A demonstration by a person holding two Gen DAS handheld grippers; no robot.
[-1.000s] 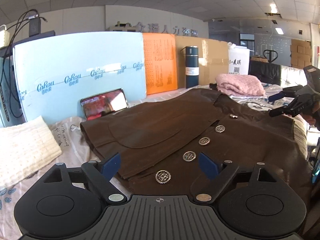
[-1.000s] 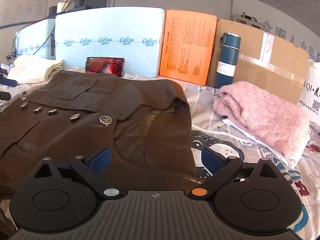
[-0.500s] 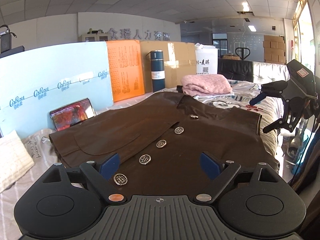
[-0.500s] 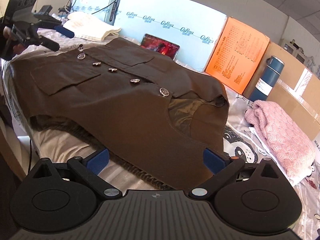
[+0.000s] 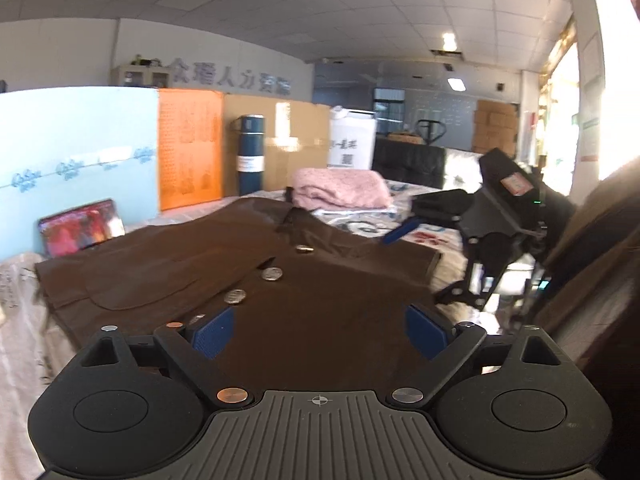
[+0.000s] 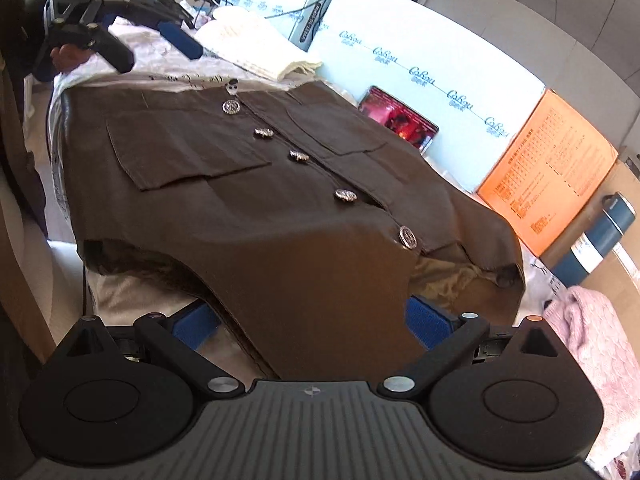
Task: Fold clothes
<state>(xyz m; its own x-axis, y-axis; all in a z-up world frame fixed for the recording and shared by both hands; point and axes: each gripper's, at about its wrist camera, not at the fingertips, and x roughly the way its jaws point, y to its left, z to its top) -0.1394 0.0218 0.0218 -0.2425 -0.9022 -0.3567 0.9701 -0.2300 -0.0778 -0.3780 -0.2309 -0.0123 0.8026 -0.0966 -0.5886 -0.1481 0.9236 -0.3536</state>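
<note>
A brown vest (image 5: 280,280) with silver buttons lies flat on the cloth-covered table, and the right wrist view shows its front (image 6: 240,200). At the hem end, my left gripper (image 5: 319,330) hovers low over the vest. Its jaws are opening wide and the blue pads touch no cloth. The same gripper (image 6: 152,40) shows far off, in a hand. My right gripper (image 6: 313,326) is open at the shoulder end, its pads on either side of the vest's shoulder flap without pressing it. It also appears to the right (image 5: 428,264).
A folded pink sweater (image 5: 340,192) lies beyond the vest's collar. A white folded cloth (image 6: 256,48) rests near the hem end. A phone (image 6: 400,120), an orange board (image 6: 548,176), a blue flask (image 6: 600,236) and cardboard line the back. The table edge runs along the near side.
The left gripper swung rightward along the hem and its jaws spread wider. The right gripper rolled and moved in on the vest's shoulder, whose cloth now sits between its pads.
</note>
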